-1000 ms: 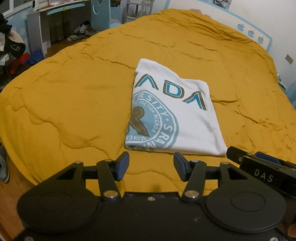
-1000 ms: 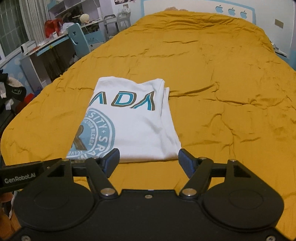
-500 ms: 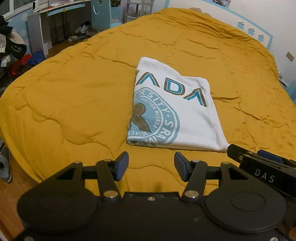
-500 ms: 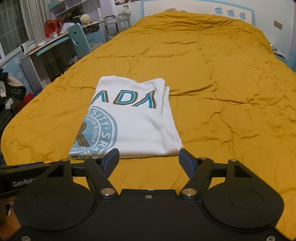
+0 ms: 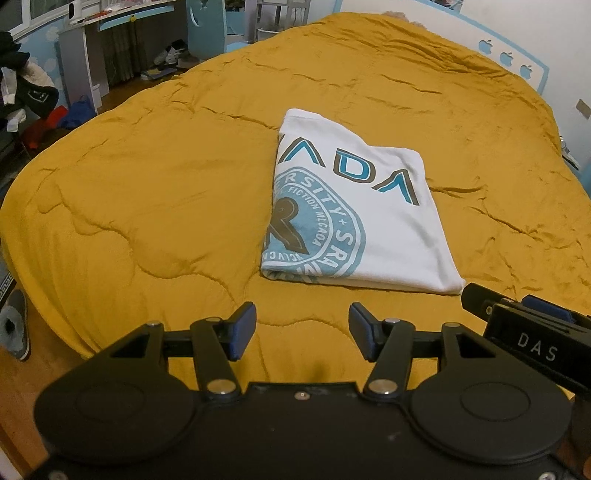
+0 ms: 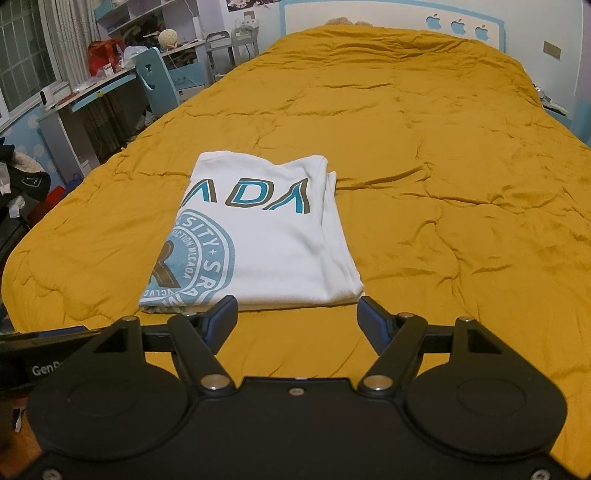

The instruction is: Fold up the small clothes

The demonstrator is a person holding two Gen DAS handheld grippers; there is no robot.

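Observation:
A white T-shirt (image 5: 373, 221) with a blue and brown print lies folded into a neat rectangle on the yellow bed quilt (image 5: 166, 177). It also shows in the right wrist view (image 6: 266, 240). My left gripper (image 5: 302, 326) is open and empty, held above the quilt a little short of the shirt's near edge. My right gripper (image 6: 297, 319) is open and empty, just short of the shirt's near right corner. The right gripper shows at the right edge of the left wrist view (image 5: 524, 325).
The quilt (image 6: 443, 184) covers a large bed with a white and blue headboard (image 6: 388, 14). A desk (image 6: 92, 99) with clutter and a chair stand to the left. Clothes (image 5: 26, 92) and a slipper (image 5: 14, 328) lie by the bed's left side.
Both grippers have drawn back slightly from the folded shirt and risen a little. The shirt has not moved. Both stay open.

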